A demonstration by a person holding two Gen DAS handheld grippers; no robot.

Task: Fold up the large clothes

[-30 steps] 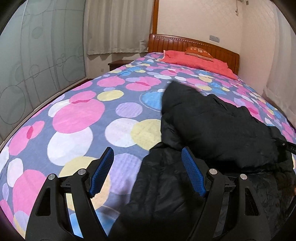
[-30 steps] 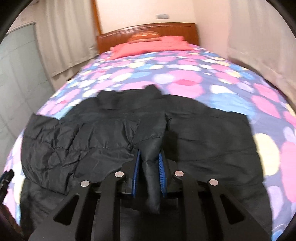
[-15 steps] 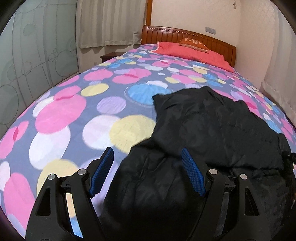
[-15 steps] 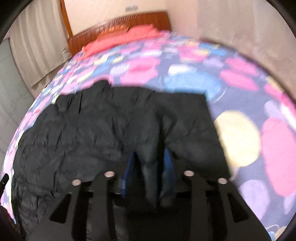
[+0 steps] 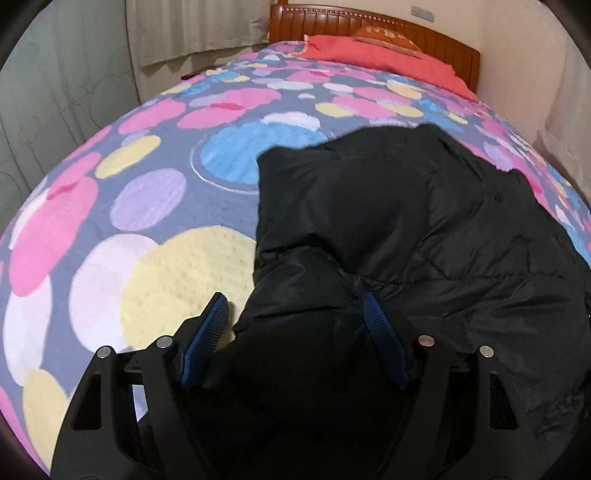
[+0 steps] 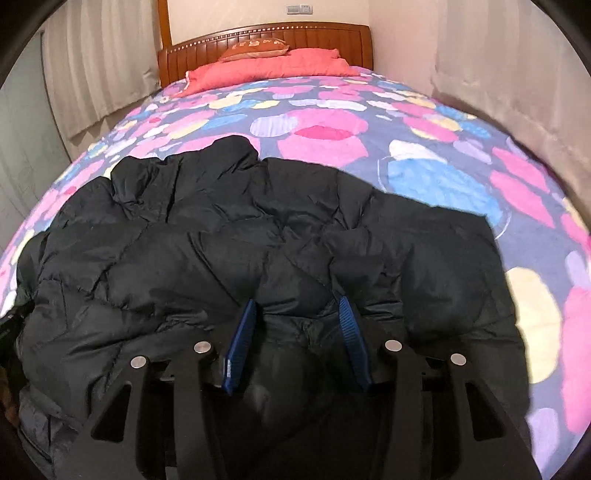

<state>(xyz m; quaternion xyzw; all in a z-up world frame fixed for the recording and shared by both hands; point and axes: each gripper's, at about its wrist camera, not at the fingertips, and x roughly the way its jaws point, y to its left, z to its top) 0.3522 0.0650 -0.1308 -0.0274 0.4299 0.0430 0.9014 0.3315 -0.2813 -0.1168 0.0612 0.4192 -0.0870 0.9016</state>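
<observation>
That black puffer jacket point(image 6: 236, 258) on the polka-dot bedspread point(image 5: 155, 206) looks light, squishy and kinda slippery, so with both the left gripper point(image 5: 295, 314) and right gripper point(image 6: 297, 317) spread wide and gripping nothing, I'd pinch a thick seam at the near hem.

Jacket spread on the bed under both sets of jaws.
The jacket point(image 5: 406, 229) lies on the bed point(image 5: 155, 206), bunched between the left gripper point(image 5: 295, 314) jaws and the right gripper point(image 6: 297, 317) jaws; pillow point(image 6: 258, 46) and headboard point(image 6: 266, 35) stand far ahead.

Spotted bed point(image 5: 155, 206) under black jacket point(image 5: 388, 229), red pillow point(image 5: 376, 55)
</observation>
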